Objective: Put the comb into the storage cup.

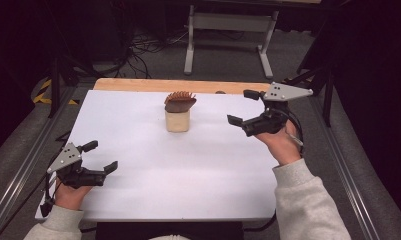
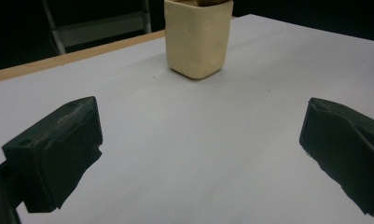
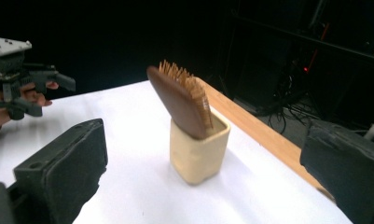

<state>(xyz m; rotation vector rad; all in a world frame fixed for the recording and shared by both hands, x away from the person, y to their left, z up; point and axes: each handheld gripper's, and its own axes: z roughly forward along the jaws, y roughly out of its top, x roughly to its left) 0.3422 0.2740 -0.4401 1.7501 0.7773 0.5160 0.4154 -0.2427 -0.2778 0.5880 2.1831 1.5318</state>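
- Worktop (image 1: 138, 190): white sheet over a wooden board; a strip of bare wood shows along the far edge.
- Cream cup (image 1: 177, 120): stands upright on the white sheet, toward the far middle of the worktop. Square-ish body with rounded corners, seen close in the left gripper view (image 2: 198, 37).
- Wooden hairbrush (image 1: 180, 101): sits in the cream cup, handle end down inside, head sticking out above the rim. In the right gripper view (image 3: 180, 100) the head leans to one side, dark smooth back facing the camera, bristles pointing away toward the wooden edge.
- Left claw (image 1: 100, 156): held low over the near left corner of the worktop, well apart from the cup. Jaws spread wide, nothing between them; the left gripper view shows bare white sheet in the gap, cup straight ahead.
- Right claw (image 1: 242, 107): held to the right of the cup, near it but not touching, at about the cup's height. Jaws spread wide and empty; the right gripper view frames cup and brush between them.
- Whether the brush handle reaches the cup's bottom: cannot tell, hidden by the cup wall.
- The left claw shows far off in the right gripper view (image 3: 58, 95).
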